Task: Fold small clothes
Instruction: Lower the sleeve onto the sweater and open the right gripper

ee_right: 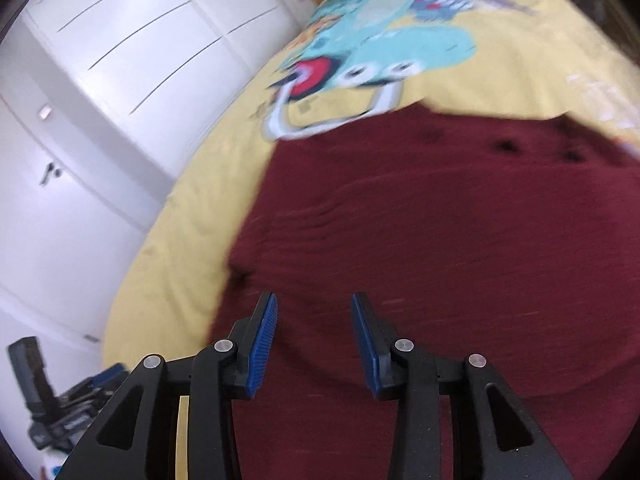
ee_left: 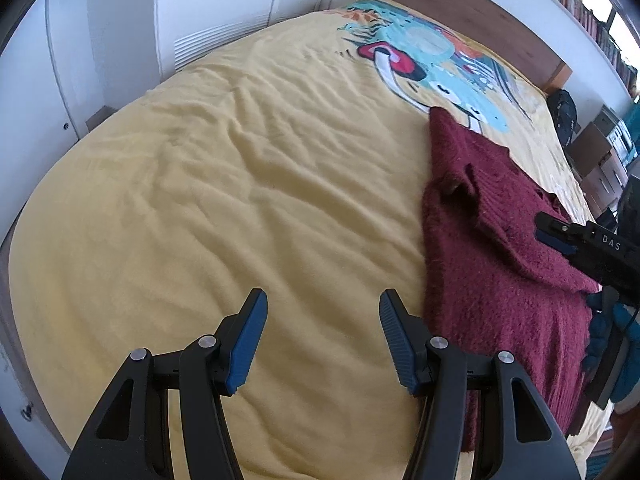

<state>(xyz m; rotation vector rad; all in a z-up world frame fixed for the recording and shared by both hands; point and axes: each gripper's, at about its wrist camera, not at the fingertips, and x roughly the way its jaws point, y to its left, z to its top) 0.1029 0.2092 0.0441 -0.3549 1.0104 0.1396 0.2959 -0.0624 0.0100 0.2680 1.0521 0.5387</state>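
Note:
A fuzzy maroon sweater [ee_left: 500, 248] lies rumpled on the right side of a yellow bedspread [ee_left: 240, 184]. My left gripper [ee_left: 322, 300] is open and empty above bare bedspread, just left of the sweater's edge. My right gripper [ee_right: 314, 300] is open and empty, hovering over the sweater [ee_right: 440, 240], which fills most of the blurred right wrist view. The right gripper also shows in the left wrist view [ee_left: 560, 232], over the sweater's right part.
The bedspread has a cartoon print [ee_left: 432, 60] near the wooden headboard [ee_left: 460, 8]. White wardrobe doors [ee_left: 120, 40] stand to the left of the bed. Boxes and a dark bag [ee_left: 564, 116] sit beside the bed on the right.

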